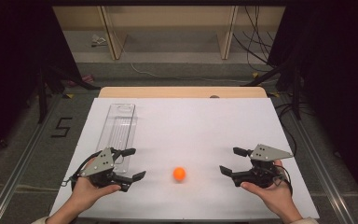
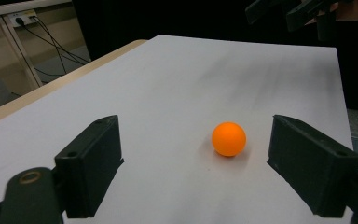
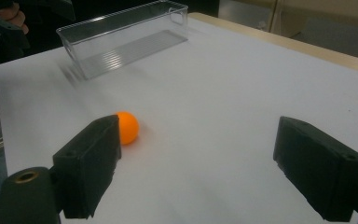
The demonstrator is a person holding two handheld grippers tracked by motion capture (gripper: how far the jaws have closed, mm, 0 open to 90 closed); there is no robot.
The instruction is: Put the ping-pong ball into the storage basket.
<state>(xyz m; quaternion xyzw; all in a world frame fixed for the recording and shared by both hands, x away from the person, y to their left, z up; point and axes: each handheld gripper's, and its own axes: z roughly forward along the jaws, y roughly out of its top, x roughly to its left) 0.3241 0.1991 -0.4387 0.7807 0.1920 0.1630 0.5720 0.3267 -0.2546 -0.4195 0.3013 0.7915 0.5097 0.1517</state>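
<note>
An orange ball (image 1: 179,173) lies on the white table sheet (image 1: 186,126), near the front edge and between the two hands. My left gripper (image 1: 134,164) is open a short way to the ball's left, jaws pointing at it with nothing between them. My right gripper (image 1: 233,161) is open to the ball's right, also empty. In the left gripper view the ball (image 2: 229,138) rests just ahead of the wide jaws, nearer the right one. In the right gripper view the ball (image 3: 128,127) peeks out behind the left jaw.
A clear plastic bin (image 1: 118,128) lies empty on the left of the sheet, behind my left gripper; it is also in the right gripper view (image 3: 121,35). The wooden table edge (image 1: 182,92) runs along the back. Cables and dark stands lie on the floor beyond.
</note>
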